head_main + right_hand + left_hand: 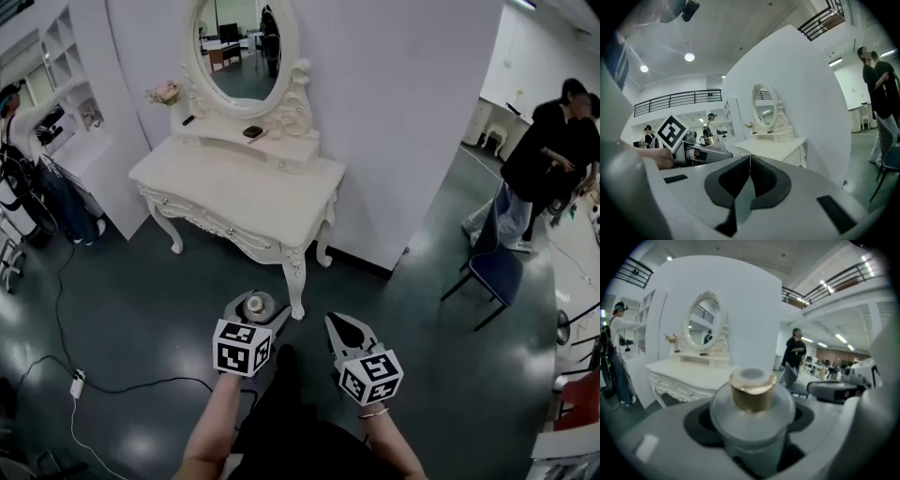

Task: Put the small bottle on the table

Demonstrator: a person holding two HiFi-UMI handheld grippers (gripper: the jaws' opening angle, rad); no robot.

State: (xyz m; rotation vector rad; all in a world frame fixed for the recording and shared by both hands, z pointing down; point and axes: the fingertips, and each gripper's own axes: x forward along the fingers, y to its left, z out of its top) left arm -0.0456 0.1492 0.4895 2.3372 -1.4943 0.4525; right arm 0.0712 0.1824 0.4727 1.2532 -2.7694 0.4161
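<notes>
Even, bright indoor light falls from round ceiling lamps (689,57). The dark glossy floor (122,300) carries pale patches of glare, and shadows are faint. Both gripper views bulge like a fisheye, with black corners. In the left gripper view the close bottle (752,401) is blurred, the room behind sharper.
</notes>
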